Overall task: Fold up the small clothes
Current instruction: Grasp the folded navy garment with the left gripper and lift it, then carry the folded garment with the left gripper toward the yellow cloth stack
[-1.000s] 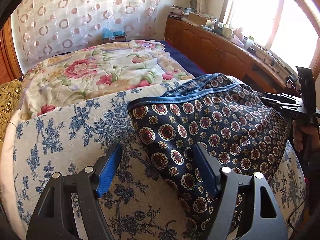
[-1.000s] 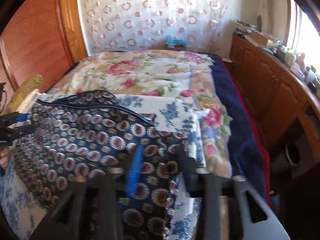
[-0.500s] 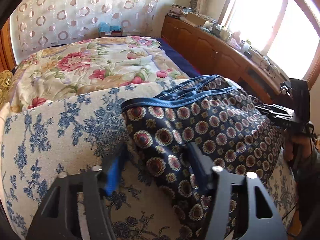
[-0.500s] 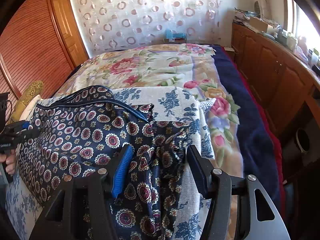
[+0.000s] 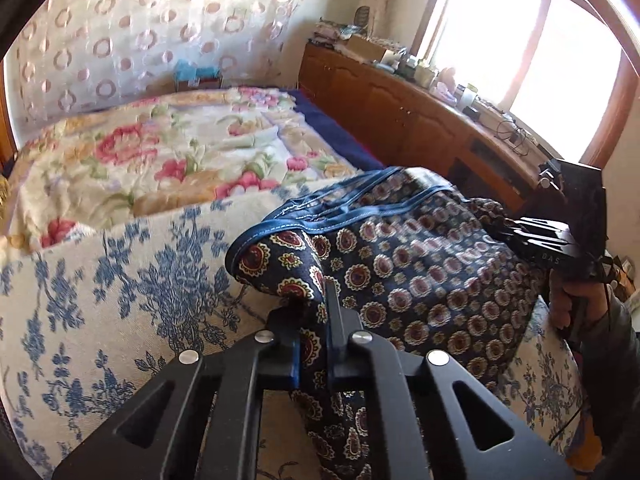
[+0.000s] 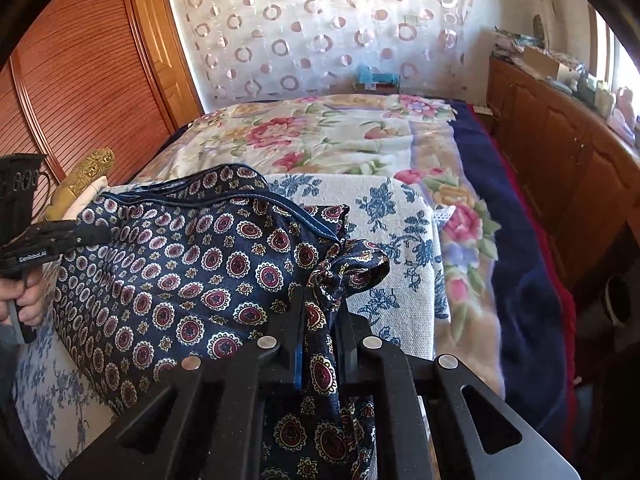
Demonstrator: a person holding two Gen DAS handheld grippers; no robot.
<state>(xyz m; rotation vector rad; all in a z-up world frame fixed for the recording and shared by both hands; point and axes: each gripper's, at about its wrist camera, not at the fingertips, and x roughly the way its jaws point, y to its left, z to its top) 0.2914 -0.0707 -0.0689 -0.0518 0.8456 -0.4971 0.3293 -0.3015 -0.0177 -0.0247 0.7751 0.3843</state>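
At bottom centre of each wrist view, the left gripper (image 5: 320, 320) and right gripper (image 6: 320, 328) have just clamped onto the patterned shorts (image 5: 420, 280), which lie mid-frame on a blue-floral cloth (image 5: 120, 280). Thin, slippery pinches risk slipping when lifted, so the fold may go crooked.

Navy shorts (image 5: 420, 280) — red-cream medallions, blue waistband.

One patterned navy garment (image 5: 420, 276), two black claws, left claw (image 5: 316, 320) and right claw (image 6: 324, 320), one blue-flowered cloth (image 5: 120, 280), one floral blanket (image 6: 340, 136), one bed (image 6: 520, 240).
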